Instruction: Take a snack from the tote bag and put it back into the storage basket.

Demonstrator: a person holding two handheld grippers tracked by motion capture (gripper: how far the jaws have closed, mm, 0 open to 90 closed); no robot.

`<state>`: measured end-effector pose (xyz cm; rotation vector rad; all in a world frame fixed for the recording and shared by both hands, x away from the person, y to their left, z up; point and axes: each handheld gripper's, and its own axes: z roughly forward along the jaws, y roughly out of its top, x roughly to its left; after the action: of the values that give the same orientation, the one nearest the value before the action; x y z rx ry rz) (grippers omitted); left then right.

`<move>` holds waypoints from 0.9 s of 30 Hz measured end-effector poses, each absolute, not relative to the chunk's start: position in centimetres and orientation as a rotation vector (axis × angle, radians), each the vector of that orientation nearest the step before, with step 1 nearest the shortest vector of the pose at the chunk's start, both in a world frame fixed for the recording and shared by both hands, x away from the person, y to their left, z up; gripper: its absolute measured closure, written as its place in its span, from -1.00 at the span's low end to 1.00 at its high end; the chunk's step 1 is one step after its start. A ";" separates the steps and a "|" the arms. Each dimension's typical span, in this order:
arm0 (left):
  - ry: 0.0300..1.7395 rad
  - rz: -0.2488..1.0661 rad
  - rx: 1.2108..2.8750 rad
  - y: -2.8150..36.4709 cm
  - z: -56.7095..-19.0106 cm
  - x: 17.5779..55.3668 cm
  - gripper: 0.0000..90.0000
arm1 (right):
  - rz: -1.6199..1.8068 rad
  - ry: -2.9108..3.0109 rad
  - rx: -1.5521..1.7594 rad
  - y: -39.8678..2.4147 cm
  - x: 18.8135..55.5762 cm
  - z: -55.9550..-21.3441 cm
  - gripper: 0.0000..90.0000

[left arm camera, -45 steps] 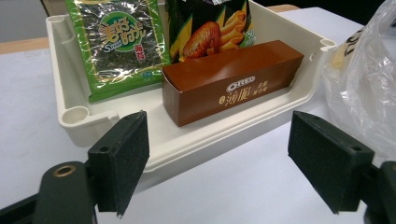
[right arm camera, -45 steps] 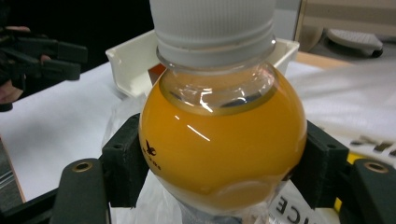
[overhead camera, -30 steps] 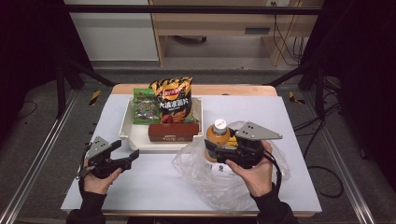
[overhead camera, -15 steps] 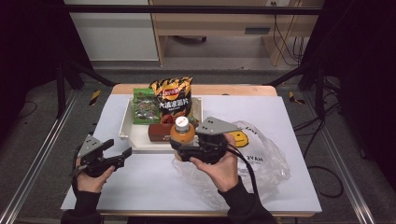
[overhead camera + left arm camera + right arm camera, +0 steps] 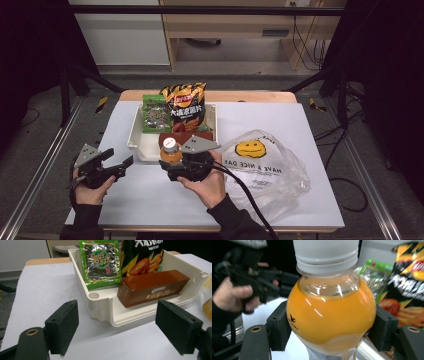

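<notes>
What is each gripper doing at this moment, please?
Left gripper: open, nothing between its jaws.
Right gripper: shut on the orange juice bottle, held upright near the white tray.

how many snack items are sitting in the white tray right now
3: a green seaweed packet at its back left, a chips bag beside it, a brown box in front. More could hide behind them.

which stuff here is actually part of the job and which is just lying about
In the job:
- orange juice bottle, gripped by the right claw
- white tray, just beside the bottle
- plastic bag with the smiley face

Lying about:
- green snack packet, chips bag and brown box, all in the tray
- left claw, open on nothing
</notes>
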<state>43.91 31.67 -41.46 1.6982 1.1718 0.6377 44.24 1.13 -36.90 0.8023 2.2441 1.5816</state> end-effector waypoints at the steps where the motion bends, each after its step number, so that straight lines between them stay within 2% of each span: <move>1: 1.172 0.639 1.696 31.7 -41.4 43.9 -0.59 | 1.572 2.252 0.804 1.3 44.3 -37.4 -0.33; 14: 1.164 0.645 1.697 31.6 -41.3 43.8 -0.58 | 1.514 2.285 0.862 1.9 45.4 -42.0 -0.33; 27: 1.165 0.644 1.701 31.6 -41.3 43.8 -0.58 | 1.491 2.289 0.879 2.1 45.5 -43.1 -0.36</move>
<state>43.82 31.57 -41.31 1.7008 1.1649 0.6443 45.53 2.14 -43.08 0.8792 2.2891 1.4912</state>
